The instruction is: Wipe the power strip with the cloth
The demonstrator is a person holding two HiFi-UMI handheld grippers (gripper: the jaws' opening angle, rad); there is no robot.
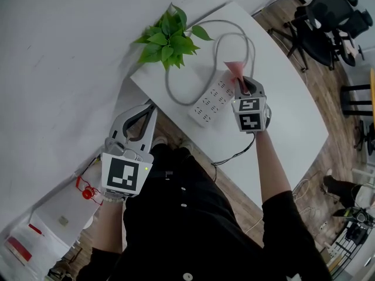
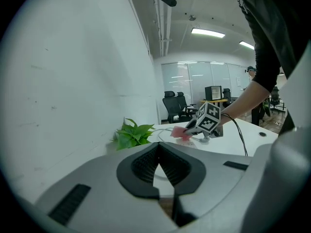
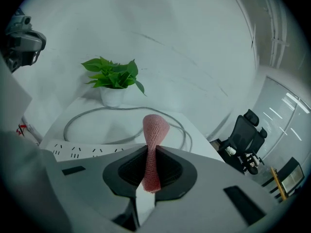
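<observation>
The right gripper (image 1: 239, 82) had its jaws clamped on the pink cloth (image 3: 154, 130). It held the cloth at the far end of the white power strip (image 1: 211, 101) on the worktop (image 1: 293, 122). Contact appeared likely but was not clear. The left gripper (image 2: 156, 147) hung off the worktop's near edge, jaws together and empty.

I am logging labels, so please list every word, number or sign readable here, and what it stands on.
No words or numbers can be read.
Cubes on the left gripper and right gripper: black-and-white square patterns, no letters.
On the power strip: any print is too small to read.
On the cloth: nothing.
</observation>
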